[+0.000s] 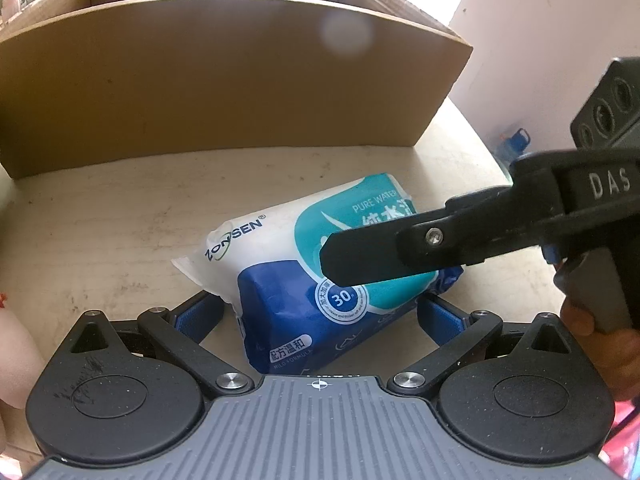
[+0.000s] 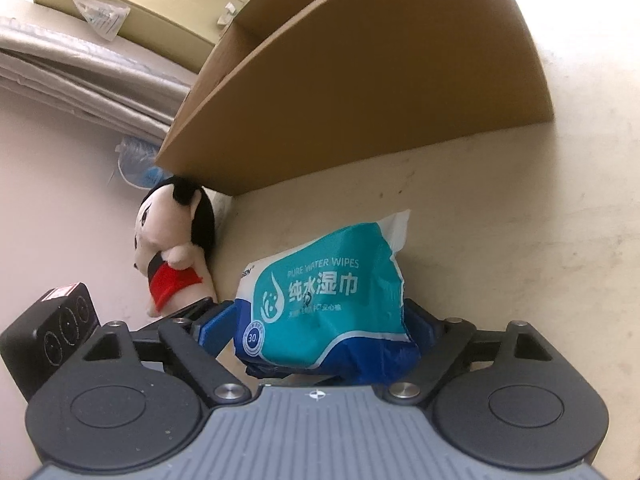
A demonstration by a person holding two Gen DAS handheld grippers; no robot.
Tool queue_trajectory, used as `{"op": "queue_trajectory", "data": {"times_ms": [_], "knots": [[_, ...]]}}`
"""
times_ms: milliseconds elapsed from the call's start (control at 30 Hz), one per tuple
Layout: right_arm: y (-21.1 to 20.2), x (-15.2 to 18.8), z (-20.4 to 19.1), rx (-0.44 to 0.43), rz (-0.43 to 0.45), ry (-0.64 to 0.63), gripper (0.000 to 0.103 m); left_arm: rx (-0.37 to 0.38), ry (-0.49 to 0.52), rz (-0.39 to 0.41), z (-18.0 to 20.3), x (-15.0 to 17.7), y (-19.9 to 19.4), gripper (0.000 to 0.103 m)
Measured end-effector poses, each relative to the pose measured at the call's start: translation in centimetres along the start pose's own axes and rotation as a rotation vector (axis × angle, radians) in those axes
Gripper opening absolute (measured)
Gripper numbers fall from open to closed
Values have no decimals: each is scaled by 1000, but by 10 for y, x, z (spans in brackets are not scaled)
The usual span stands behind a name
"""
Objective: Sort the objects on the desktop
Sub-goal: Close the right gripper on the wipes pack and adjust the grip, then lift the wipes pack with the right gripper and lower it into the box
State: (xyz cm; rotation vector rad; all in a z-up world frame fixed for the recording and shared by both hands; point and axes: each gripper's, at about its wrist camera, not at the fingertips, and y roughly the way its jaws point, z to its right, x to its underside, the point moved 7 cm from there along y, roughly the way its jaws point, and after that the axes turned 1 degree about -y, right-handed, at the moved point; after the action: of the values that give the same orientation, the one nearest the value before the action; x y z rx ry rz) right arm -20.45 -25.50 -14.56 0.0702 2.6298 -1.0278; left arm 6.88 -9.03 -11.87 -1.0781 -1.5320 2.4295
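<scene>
In the left wrist view, a pack of wet wipes (image 1: 304, 264) lies on the tabletop (image 1: 100, 216) in the middle of the frame. It is white, teal and dark blue. The left gripper (image 1: 320, 316) is at the bottom of the frame. Its blue fingers (image 1: 196, 318) are spread wide, one on each side of the near end of the pack. They look close to the pack, but I cannot tell if they touch it. The right gripper (image 1: 400, 254) reaches in from the right side of the frame, and one black finger crosses over the pack. A big cardboard box (image 1: 224, 80) stands behind the pack, filling the top of the frame.

In the right wrist view, the wipes pack (image 2: 328, 300) sits low in the middle, between the right gripper's fingers (image 2: 218, 326). The fingers press on both sides of the pack and hold it. A plush doll (image 2: 172, 248) with black hair and red clothes stands at the left, near the box corner. The cardboard box (image 2: 360, 92) fills the top middle.
</scene>
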Motion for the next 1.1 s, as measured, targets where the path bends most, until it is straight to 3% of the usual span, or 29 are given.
{"op": "queue_trajectory", "data": {"times_ms": [133,333,800,1100], "knots": [[-2,5,0,7,-3,9,79,2,20,-8,-1,2,-4,103],[-4,8,2,-4,5,26,78,-30,72,-16,3,10,-10,103],[-12,14,-4,23,10,10,73,-18,18,-27,4,20,-31,102],[-28,11,-20,8,40,3,73,-22,7,15,8,21,-60,102]]}}
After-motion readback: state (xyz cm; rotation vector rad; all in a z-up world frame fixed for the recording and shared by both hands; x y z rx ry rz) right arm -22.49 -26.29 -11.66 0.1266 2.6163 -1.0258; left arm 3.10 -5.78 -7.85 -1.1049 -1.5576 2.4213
